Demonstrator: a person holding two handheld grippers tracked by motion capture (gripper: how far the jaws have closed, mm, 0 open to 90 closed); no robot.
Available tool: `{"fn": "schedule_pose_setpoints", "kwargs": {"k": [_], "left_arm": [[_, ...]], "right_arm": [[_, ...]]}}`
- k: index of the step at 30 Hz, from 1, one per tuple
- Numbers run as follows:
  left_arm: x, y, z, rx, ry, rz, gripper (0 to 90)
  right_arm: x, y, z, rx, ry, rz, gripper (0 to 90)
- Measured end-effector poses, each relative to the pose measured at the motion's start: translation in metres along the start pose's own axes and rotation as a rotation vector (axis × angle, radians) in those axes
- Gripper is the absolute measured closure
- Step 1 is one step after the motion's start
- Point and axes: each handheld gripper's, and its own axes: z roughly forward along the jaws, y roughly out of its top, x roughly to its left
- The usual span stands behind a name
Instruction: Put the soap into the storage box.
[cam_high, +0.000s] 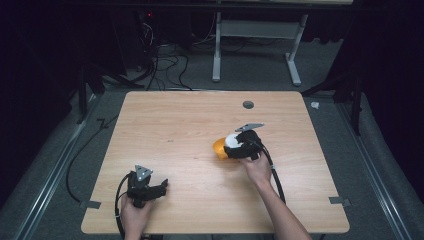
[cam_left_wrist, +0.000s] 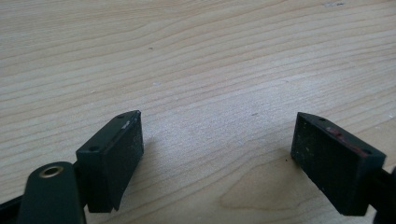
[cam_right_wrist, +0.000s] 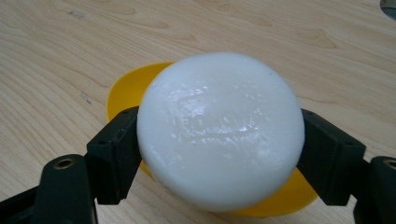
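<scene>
A round white bar of soap (cam_right_wrist: 218, 128) sits clamped between the two black jaws of my right gripper (cam_right_wrist: 219, 144), just above a yellow dish (cam_right_wrist: 126, 86) on the wooden table. From above, the soap (cam_high: 232, 139) and the yellow dish (cam_high: 219, 148) lie right of the table's middle, with the right gripper (cam_high: 239, 144) over them. My left gripper (cam_high: 163, 187) rests near the front left of the table. Its jaws stand wide apart (cam_left_wrist: 217, 158) over bare wood with nothing between them.
A wooden table (cam_high: 190, 125) with a small round grommet hole (cam_high: 248, 105) near its far edge. Beyond it stand a white desk frame (cam_high: 255, 45) and cables on the floor. Black cables trail from both grippers toward the front edge.
</scene>
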Motion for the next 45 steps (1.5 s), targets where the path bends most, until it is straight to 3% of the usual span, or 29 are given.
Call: {"fn": "schedule_pose_setpoints", "kwargs": {"k": [28, 45], "left_arm": [[0.000, 0.000, 0.000, -0.002, -0.001, 0.001, 17.4], [0.000, 0.000, 0.000, 0.000, -0.001, 0.001, 17.4]], "right_arm": [[-0.003, -0.003, 0.018, 0.062, -0.025, 0.053, 23.4], [-0.002, 0.001, -0.002, -0.027, -0.012, 0.039, 26.0]]}}
